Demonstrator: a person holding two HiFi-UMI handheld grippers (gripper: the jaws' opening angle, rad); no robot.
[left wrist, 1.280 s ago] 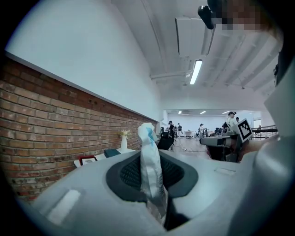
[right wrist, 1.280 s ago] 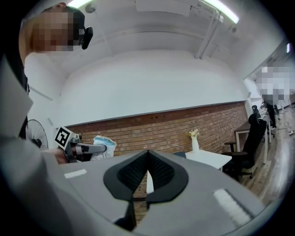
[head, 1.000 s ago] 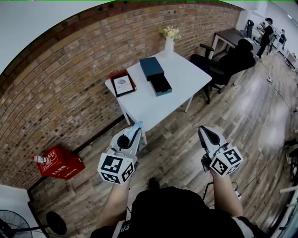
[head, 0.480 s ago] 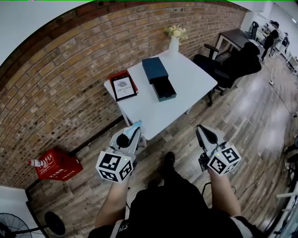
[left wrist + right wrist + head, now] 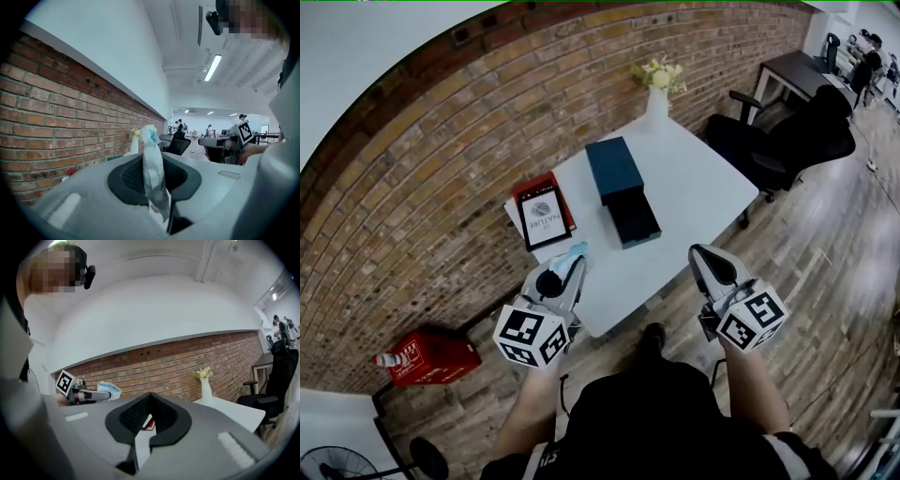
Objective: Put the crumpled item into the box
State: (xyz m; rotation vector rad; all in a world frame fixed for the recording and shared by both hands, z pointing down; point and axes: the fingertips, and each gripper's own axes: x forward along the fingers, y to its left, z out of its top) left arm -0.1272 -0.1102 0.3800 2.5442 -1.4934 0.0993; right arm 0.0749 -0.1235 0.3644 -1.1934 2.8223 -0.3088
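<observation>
Our left fingers (image 5: pixel 84 201) pinch the mask (image 5: pixel 152 164), right fingers (image 5: pixel 211 427) closed on nothing. Let's get it low over the box (image 5: pixel 636 225) on the desk (image 5: pixel 694 187) before letting go.

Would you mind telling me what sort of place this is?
Probably an open-plan office: a white table by a brick wall, a black office chair beside it, and another desk and people farther back.

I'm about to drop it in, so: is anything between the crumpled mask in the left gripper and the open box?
Nothing visible. Only bare table lies between the mask in the left gripper and the box; the book sits off to the side.
</observation>
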